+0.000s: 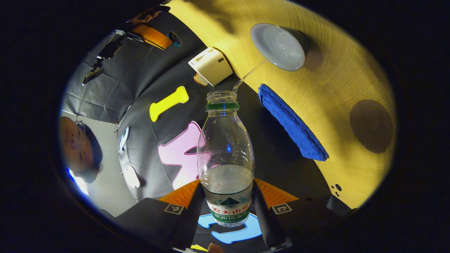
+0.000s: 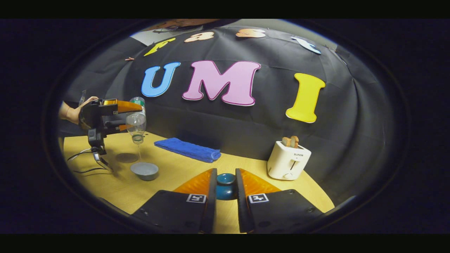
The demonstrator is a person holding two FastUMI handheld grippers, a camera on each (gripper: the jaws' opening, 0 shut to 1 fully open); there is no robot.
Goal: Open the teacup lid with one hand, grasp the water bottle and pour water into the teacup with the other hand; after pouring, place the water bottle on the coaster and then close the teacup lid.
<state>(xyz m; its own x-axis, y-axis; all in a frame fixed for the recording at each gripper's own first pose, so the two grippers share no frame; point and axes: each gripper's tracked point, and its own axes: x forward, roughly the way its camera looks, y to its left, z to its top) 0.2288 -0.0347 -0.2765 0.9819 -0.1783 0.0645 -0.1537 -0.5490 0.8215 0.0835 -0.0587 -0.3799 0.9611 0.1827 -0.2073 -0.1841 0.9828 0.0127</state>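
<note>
My left gripper (image 1: 227, 196) is shut on the lower body of a clear water bottle (image 1: 225, 151), uncapped and tipped over the table. A thin stream of water runs from its mouth into the open grey teacup (image 1: 277, 45). From the right gripper view, the left gripper (image 2: 121, 119) holds the bottle (image 2: 136, 123) neck-down above the teacup (image 2: 144, 170). My right gripper (image 2: 226, 174) is shut on the teal teacup lid (image 2: 226, 189), held above the table near its front edge. A round brown coaster (image 1: 371, 126) lies bare beyond the teacup.
A folded blue towel (image 2: 188, 149) lies at the back of the wooden table (image 2: 175, 182). A white toaster (image 2: 288, 160) with toast stands at the right. Cables (image 2: 81, 163) trail at the table's left edge. A person's head (image 1: 79, 147) is beside the booth wall.
</note>
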